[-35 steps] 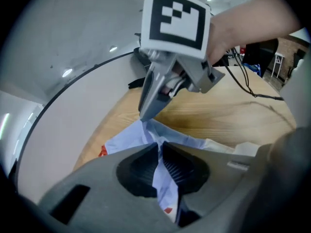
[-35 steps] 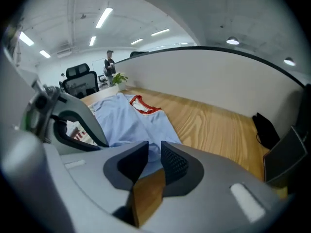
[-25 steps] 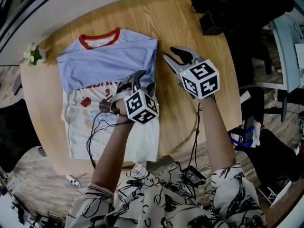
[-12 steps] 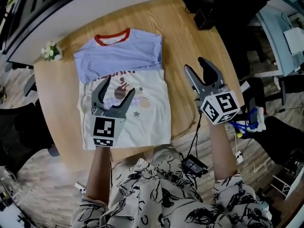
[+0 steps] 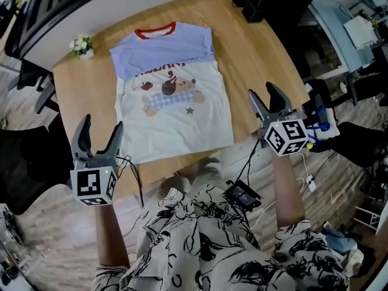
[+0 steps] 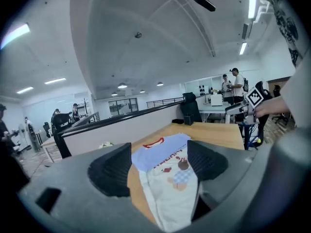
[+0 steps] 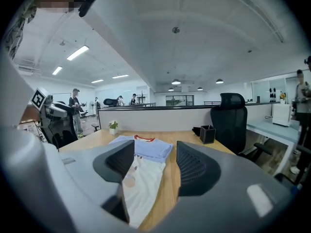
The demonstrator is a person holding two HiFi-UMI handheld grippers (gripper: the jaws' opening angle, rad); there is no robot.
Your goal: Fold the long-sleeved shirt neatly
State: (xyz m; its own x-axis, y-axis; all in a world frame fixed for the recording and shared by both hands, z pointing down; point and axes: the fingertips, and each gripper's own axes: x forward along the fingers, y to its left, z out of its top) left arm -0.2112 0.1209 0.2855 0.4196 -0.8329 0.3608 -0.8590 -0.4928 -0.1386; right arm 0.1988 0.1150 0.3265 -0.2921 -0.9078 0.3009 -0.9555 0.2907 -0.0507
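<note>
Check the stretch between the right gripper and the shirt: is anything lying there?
Nothing. In the head view, only bare wooden table shows between the right gripper and the shirt.

Diffuse indoor light from ceiling strip lamps (image 6: 251, 1) and round downlights (image 7: 176, 82); the strips flare to white glare. In the head view the wooden worktop (image 5: 254, 59) is evenly lit with only faint, soft shadows, the surroundings dimmer; barrel distortion bows its edges. Both gripper views are circular fisheye pictures with black corners, soft nearest foreground and sharper far background.
</note>
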